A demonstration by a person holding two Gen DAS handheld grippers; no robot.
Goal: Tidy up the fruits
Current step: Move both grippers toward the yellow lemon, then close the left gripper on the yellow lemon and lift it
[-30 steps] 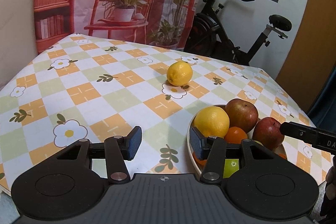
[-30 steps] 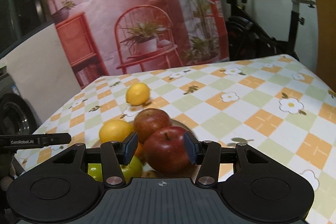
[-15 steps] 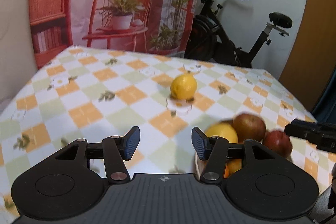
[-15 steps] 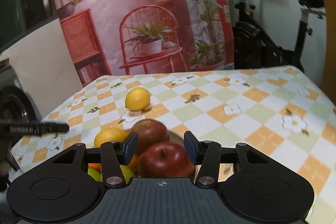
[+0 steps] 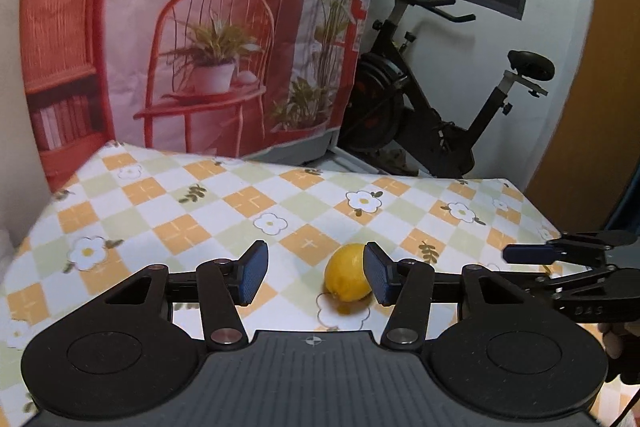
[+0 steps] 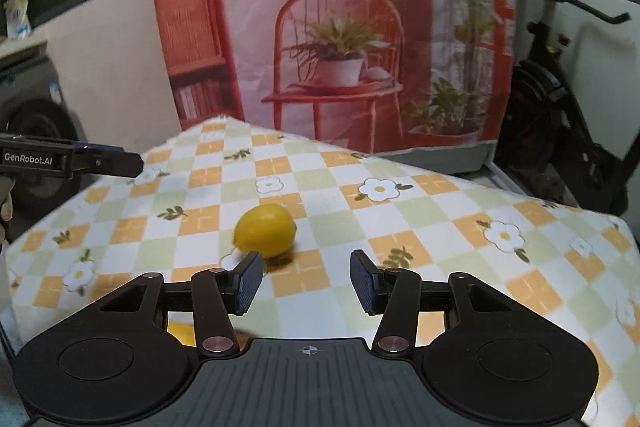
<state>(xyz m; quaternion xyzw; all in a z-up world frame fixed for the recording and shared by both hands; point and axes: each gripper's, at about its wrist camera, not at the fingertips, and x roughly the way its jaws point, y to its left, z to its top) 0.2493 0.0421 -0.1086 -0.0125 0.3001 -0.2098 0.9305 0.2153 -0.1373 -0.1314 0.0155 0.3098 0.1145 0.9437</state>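
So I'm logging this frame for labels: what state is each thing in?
Left gripper: open, empty, raised above the table.
Right gripper: open, empty.
Round yellow lemon: resting loose on the checked floral tablecloth, ungripped.

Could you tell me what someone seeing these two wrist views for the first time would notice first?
Probably the single yellow lemon, lying alone on the checked, flower-printed tablecloth. In the left wrist view it sits just ahead of the open left gripper, partly behind its right-hand fingertip; the right gripper is also open, with the lemon ahead and to its left. Behind the table hangs a red backdrop picturing a chair and plants, with an exercise bike beside it.
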